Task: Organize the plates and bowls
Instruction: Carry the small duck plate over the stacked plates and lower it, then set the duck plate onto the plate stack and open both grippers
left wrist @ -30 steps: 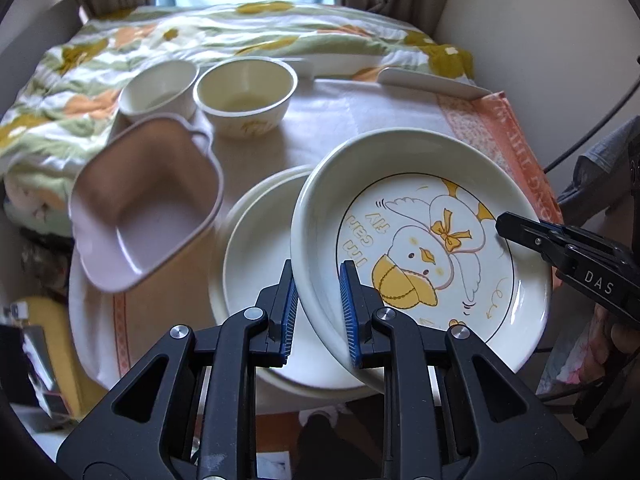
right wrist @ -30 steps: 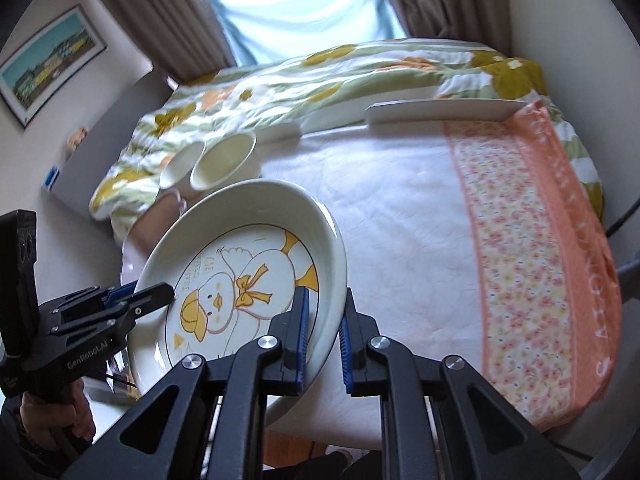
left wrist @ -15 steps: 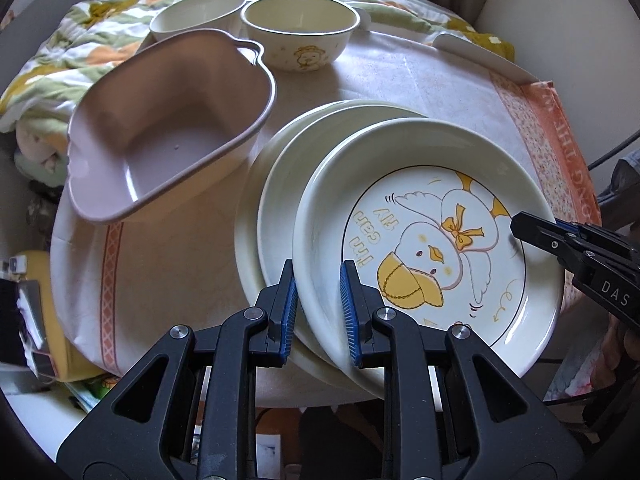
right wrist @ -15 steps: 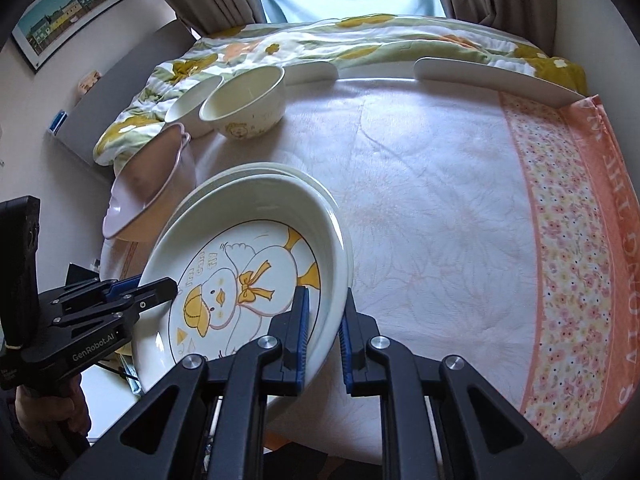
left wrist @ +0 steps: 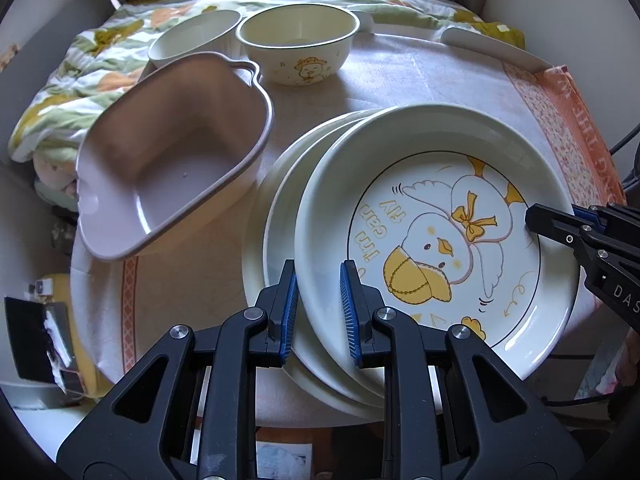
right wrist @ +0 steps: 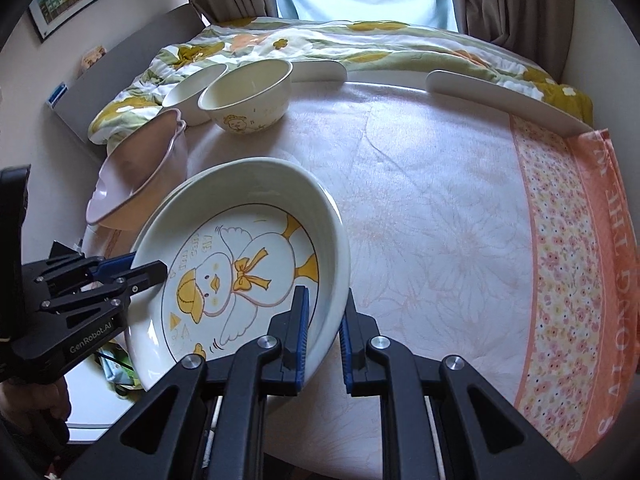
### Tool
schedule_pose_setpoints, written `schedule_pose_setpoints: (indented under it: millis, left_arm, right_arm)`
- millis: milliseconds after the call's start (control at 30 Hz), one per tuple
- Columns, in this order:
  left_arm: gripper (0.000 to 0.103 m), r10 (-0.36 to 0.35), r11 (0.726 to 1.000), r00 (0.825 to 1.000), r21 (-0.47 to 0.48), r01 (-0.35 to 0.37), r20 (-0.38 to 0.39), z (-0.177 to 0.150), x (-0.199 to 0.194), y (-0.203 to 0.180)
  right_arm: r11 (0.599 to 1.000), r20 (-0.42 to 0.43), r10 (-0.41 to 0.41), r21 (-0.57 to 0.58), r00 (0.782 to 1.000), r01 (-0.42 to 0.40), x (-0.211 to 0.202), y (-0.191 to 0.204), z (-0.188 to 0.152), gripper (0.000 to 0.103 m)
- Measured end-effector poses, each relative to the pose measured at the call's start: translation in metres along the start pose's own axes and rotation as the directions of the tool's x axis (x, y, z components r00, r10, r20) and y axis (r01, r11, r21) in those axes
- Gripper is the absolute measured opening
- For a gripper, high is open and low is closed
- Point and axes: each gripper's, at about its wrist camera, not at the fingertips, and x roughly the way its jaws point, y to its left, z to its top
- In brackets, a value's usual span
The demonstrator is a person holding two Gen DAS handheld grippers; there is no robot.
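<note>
A cream plate with a yellow duck drawing hangs low over a stack of two plain cream plates on the table. My left gripper is shut on its near left rim. My right gripper is shut on the opposite rim and shows in the left wrist view as black fingers at the right. The left gripper appears at the left of the right wrist view. Whether the duck plate touches the stack I cannot tell.
A pink handled bowl sits left of the stack. Behind it stand a duck-print bowl and a plain cream bowl. A flowered quilt borders the far table edge; the orange-bordered cloth covers the right.
Both grippers have lowered the duck plate toward the stack of plain plates, and it now lies flatter and closer over them. Both grips are unchanged.
</note>
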Motion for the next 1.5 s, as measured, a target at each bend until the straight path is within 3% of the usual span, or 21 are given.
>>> schedule_pose_setpoints:
  millis: [500, 667, 1200, 1500]
  left_arm:
    - [0.019, 0.185, 0.972, 0.982, 0.138, -0.190, 0.047, 0.001, -0.001, -0.025]
    - [0.019, 0.273, 0.934, 0.956, 0.211, -0.289, 0.104, -0.003, -0.003, -0.035]
    - [0.019, 0.269, 0.944, 0.958, 0.171, -0.284, 0.103, -0.001, -0.005, -0.025]
    - [0.019, 0.240, 0.961, 0.968, 0.120, -0.248, 0.075, 0.003, -0.008, -0.017]
  right_arm:
    - [0.997, -0.001, -0.048, -0.053, 0.999, 0.048, 0.004, 0.007, 0.002, 0.015]
    - [0.994, -0.020, -0.069, -0.087, 0.997, 0.067, 0.007, 0.012, 0.004, 0.016]
    - [0.982, -0.024, -0.123, -0.144, 0.992, 0.119, 0.009, 0.020, 0.004, 0.016]
    - [0.986, -0.028, -0.095, -0.139, 0.995, 0.091, 0.006, 0.016, 0.006, 0.016]
